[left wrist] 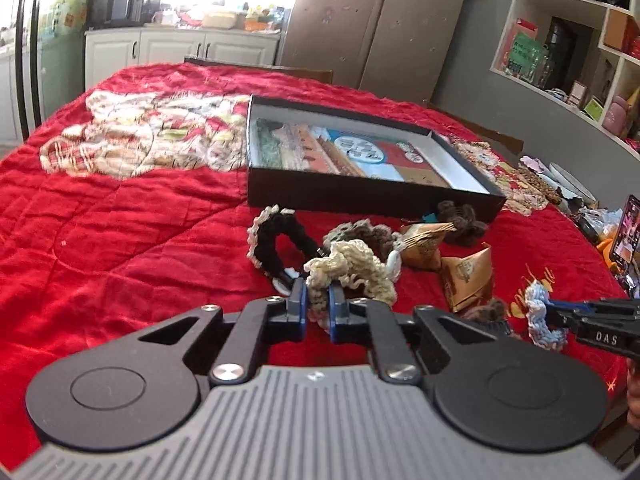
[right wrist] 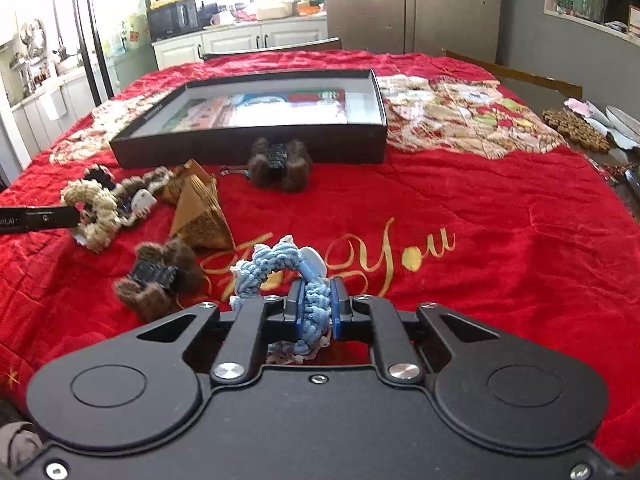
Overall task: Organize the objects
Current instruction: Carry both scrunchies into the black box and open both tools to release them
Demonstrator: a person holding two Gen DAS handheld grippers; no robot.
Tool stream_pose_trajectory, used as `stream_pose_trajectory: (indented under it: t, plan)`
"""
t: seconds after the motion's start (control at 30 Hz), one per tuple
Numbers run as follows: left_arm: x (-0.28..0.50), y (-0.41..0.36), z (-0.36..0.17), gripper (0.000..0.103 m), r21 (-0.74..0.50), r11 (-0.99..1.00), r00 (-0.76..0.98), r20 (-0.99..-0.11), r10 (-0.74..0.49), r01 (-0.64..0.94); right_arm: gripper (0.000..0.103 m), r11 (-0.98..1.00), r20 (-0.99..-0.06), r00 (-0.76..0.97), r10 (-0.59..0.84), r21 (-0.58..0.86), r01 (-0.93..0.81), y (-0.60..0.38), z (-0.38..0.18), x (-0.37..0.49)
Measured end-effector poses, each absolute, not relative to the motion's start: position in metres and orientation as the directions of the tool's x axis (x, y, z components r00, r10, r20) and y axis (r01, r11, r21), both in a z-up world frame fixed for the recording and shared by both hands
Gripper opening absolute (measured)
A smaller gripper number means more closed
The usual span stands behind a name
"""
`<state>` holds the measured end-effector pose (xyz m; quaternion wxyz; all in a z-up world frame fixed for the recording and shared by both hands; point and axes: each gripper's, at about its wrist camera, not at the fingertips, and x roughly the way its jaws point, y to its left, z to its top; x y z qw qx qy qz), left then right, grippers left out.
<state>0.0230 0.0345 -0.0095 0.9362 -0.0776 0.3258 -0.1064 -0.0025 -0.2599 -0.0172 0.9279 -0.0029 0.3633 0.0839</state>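
While it sits low centre on the red quilt, the knobbly blue crochet scrunchie is pinched tight by the right gripper; the left gripper squeezes a frilly cream crochet scrunchie, near the shallow black box.

I see cream crochet scrunchie pinched between my left jaws | blue crochet scrunchie clamped between my right jaws | open black box flat, well beyond both jaws
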Motion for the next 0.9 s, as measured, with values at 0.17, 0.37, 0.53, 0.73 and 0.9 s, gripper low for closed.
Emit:
stream_pose_trajectory:
  t: [0.17, 0.37, 0.53, 0.73, 0.9]
  plan:
    - [0.017, 0.03, 0.005, 0.012, -0.198, 0.964, 0.789, -0.556, -0.261, 0.18, 0.012, 0.984, -0.627, 0.764, 0.156, 0.028, -0.178, -0.256, 0.002, -0.001]
    - [0.023, 0.025, 0.019, 0.012, -0.173, 0.963, 0.808, -0.525, -0.266, 0.205, 0.012, 0.979, -0.556, 0.817, 0.155, -0.025, -0.202, -0.245, 0.028, 0.013]
    - [0.04, 0.024, 0.031, 0.012, -0.16, 0.966, 0.825, -0.502, -0.259, 0.206, 0.012, 0.975, -0.516, 0.844, 0.147, -0.066, -0.21, -0.232, 0.045, 0.036]
    - [0.07, 0.024, 0.042, 0.013, -0.158, 0.967, 0.84, -0.48, -0.253, 0.2, 0.012, 0.977, -0.494, 0.858, 0.144, -0.065, -0.201, -0.224, 0.059, 0.076]
    - [0.103, 0.019, 0.047, 0.013, -0.166, 0.968, 0.851, -0.465, -0.244, 0.186, 0.012, 0.981, -0.49, 0.861, 0.133, -0.059, -0.185, -0.219, 0.06, 0.112]
